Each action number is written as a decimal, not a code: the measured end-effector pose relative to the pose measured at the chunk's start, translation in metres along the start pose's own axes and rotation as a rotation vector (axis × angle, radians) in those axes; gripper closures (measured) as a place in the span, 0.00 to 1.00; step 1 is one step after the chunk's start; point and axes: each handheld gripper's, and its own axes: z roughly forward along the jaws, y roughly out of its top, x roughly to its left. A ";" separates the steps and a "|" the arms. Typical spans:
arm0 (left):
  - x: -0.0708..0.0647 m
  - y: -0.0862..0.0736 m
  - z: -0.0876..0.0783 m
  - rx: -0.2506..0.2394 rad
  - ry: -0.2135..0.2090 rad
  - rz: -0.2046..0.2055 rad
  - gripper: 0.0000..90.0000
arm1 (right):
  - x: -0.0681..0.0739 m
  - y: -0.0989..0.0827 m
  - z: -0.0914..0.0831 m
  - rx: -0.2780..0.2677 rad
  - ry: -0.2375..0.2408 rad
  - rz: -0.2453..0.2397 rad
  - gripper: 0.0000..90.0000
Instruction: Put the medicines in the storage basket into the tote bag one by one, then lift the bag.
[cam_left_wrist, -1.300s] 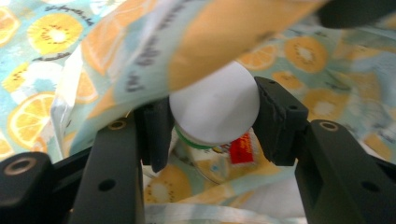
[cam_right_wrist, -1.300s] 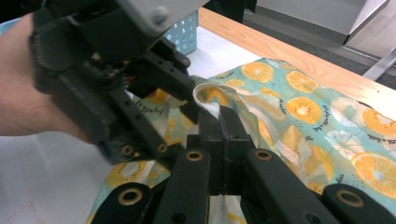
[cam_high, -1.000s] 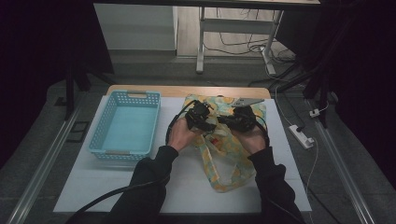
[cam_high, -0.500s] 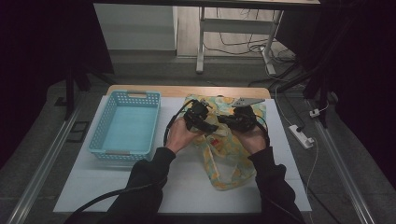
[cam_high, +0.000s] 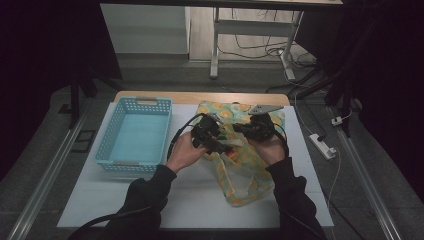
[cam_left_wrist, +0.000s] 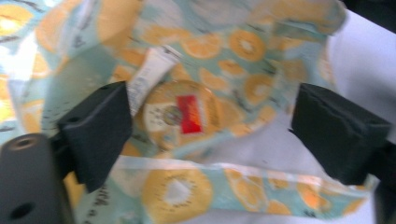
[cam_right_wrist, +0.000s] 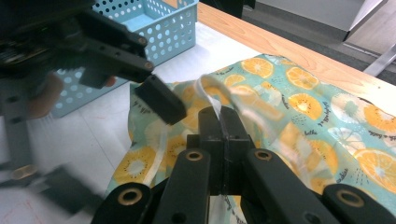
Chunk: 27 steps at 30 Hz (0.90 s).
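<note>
Opening left hand-held gripper (cam_left_wrist: 205, 126) over bag (cam_left_wrist: 261, 51)

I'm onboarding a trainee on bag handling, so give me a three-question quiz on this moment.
1. True or false: the right gripper is shut on the fruit-print bag.
2. How do the left gripper's jaws stand: A open, B shut?
3. What colour is the basket left of the bag?

Key: 1 true, pinching the bag's pale strap; 2 A, they have just been opening, with a round item inside the bag beyond them; 3 blue.
</note>
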 end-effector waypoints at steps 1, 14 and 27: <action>-0.002 -0.002 -0.001 -0.002 -0.016 0.005 0.11 | 0.000 0.000 0.000 0.001 0.000 -0.003 0.99; -0.014 -0.027 -0.006 -0.032 -0.046 0.049 0.02 | 0.001 0.000 0.000 0.005 0.004 -0.007 0.99; -0.014 -0.028 0.014 0.012 0.012 0.099 0.00 | 0.001 0.000 0.001 0.012 0.007 -0.007 0.99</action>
